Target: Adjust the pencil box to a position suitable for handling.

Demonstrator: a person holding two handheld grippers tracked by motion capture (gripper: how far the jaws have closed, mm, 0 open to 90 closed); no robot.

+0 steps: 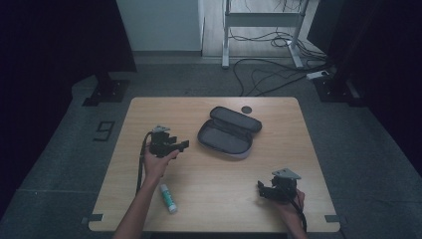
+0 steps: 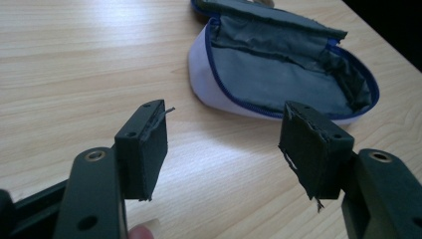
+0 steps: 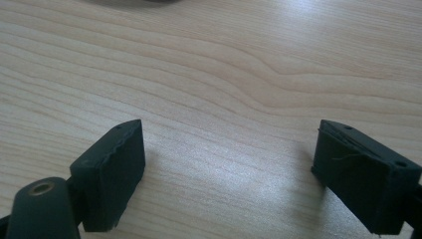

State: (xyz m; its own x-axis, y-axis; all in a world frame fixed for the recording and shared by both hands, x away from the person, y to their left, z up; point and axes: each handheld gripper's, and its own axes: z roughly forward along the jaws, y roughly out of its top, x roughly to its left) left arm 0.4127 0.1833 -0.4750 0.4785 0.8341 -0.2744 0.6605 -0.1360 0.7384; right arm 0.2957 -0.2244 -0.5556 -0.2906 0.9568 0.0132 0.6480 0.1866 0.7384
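At the near edge of the wooden table (image 1: 214,174), the right gripper (image 1: 260,189) was held low in the person's right hand (image 1: 291,205), close to the near right corner. In the right gripper view its jaws stood wide apart with nothing between them, and bare wood grain lay between and beyond the pads (image 3: 112,174). A grey three-cornered plate (image 1: 286,174) sat on top of this gripper.

Near the front edge on the left side lay a glue stick (image 1: 168,198), white with a green band, resting on its side just beside the person's left forearm (image 1: 137,209). It was well apart from both grippers' jaws.

Farther in, the left hand (image 1: 157,162) held the left gripper (image 1: 183,146) over the left half of the table, pointed toward the centre. In the left gripper view its jaws were likewise spread apart and empty; the foam on the pads (image 2: 149,149) appeared frayed at the edges.

Just beyond the left gripper, near the table centre, lay an open pencil case (image 1: 226,133) with its flap folded back. The left gripper view showed a grey lining, a blue zip edge and a white outer shell (image 2: 278,74). The case was not touched by either gripper.

Behind the case, near the far edge, a small dark round disc (image 1: 247,109) lay on the table. Beyond the table, cables (image 1: 268,74) trailed across the floor.
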